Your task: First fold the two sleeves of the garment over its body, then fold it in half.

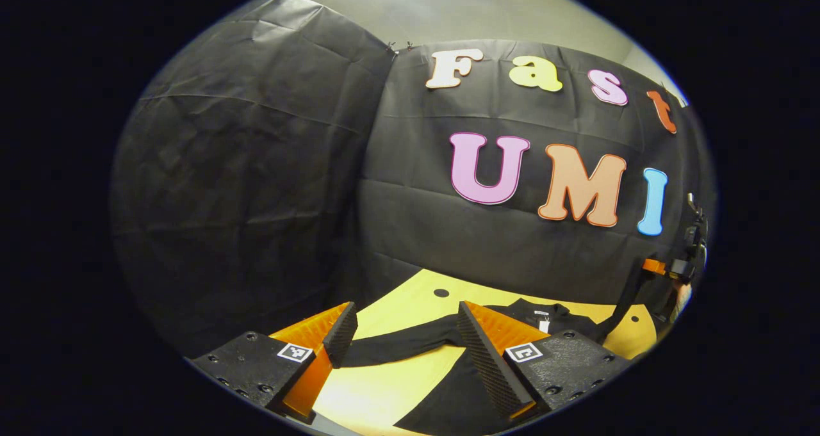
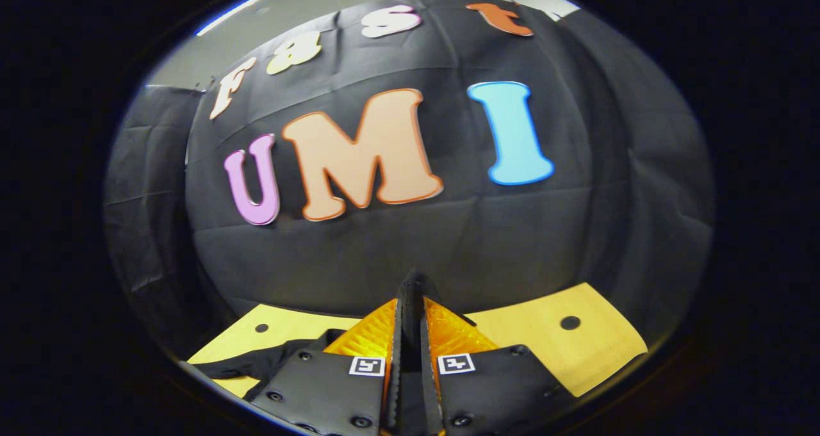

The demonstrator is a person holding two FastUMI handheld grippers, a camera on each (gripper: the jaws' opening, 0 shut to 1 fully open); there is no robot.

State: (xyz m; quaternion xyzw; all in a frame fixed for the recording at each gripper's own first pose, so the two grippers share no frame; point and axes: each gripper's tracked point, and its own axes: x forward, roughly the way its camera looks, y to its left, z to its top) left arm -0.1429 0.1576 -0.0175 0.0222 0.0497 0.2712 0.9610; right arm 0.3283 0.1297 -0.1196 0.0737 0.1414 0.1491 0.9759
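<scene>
I had the black long-sleeved cloth garment (image 1: 448,391) lying flat on the yellow wooden worktop (image 1: 378,391), collar toward the far edge under the booth wall. In the left gripper view my left gripper (image 1: 403,333) hung released, its two fingers spread wide, just above the cloth. One sleeve (image 1: 397,347) ran straight out from the shoulder toward the worktop's left side, its long axis crossing the gap between the fingers nearly square to them. That was the relation I judged the next move to turn on: the sleeve lay directly ahead and below, so the left gripper was the nearer one for it.

In the right gripper view my right gripper (image 2: 410,333) was clenched, fingers pressed together on a dark strip of cloth. From the left gripper view I saw a dark band (image 1: 624,298) rising from the garment's far shoulder to that gripper (image 1: 666,268) at the right edge, so I took it to be grasping the other sleeve, lifted clear of the worktop.
</scene>
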